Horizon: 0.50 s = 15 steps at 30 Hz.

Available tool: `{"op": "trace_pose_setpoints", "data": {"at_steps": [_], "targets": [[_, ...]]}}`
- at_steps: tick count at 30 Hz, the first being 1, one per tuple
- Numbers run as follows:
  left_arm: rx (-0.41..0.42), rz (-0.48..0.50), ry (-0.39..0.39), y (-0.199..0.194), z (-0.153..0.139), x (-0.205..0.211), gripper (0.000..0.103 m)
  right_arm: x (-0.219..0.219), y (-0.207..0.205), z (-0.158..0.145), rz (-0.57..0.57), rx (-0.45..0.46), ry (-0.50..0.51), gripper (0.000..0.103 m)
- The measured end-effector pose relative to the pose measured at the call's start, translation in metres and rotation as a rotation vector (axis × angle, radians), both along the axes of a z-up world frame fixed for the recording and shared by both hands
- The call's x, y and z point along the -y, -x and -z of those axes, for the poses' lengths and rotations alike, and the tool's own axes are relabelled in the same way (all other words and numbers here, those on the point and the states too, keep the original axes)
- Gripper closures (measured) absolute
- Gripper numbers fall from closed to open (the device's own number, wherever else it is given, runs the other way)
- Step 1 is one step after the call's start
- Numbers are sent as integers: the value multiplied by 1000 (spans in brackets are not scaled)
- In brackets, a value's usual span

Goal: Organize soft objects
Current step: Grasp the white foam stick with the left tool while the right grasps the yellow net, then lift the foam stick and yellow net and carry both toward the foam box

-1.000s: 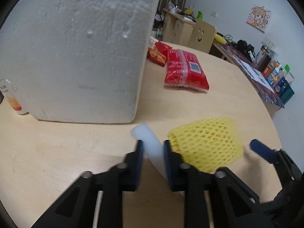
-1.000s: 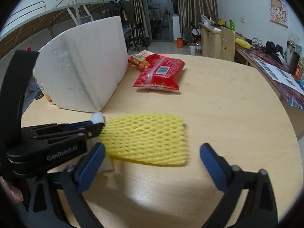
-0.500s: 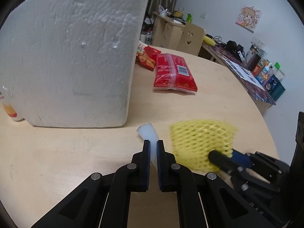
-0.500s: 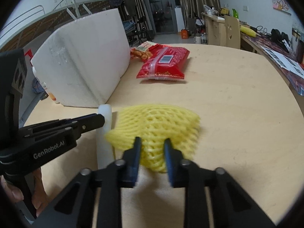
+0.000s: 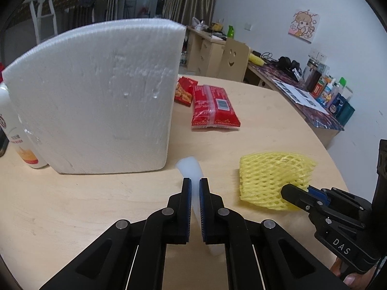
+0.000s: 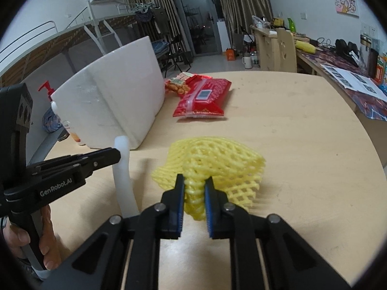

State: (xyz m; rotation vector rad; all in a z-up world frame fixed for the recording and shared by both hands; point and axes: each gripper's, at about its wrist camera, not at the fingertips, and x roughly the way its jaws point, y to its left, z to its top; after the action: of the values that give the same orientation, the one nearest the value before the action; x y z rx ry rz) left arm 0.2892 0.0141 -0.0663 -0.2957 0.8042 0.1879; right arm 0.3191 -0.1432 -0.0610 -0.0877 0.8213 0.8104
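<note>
My left gripper [image 5: 195, 183] is shut on a white foam strip [image 5: 189, 169] and holds it lifted off the wooden table; the strip also shows in the right wrist view [image 6: 123, 164], standing nearly upright. My right gripper [image 6: 194, 186] is shut on the near edge of a yellow foam net sleeve [image 6: 217, 162], bunching it and lifting it slightly. The sleeve [image 5: 271, 176] lies to the right of the strip in the left wrist view, with the right gripper [image 5: 293, 193] clamped on its right side. A large white foam box [image 5: 96, 96] stands on the left.
Two red snack packs [image 5: 212, 108] lie behind the box's right side on the round wooden table [image 5: 72, 205]. A white bottle [image 5: 14, 130] stands left of the box. A desk with clutter [image 5: 314, 89] runs along the right wall.
Both grippers closed: the left on the white strip, the right on the yellow net. Both objects have since been raised from the table, the net crumpled.
</note>
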Motion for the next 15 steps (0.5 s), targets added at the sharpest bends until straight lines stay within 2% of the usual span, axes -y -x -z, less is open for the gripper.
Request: {"op": "trace_pose_setpoints", "data": {"at_steps": [15], "targets": [[56,18,-63,25,-21,16,96,14,22,-16,24,46,-22,85]]}}
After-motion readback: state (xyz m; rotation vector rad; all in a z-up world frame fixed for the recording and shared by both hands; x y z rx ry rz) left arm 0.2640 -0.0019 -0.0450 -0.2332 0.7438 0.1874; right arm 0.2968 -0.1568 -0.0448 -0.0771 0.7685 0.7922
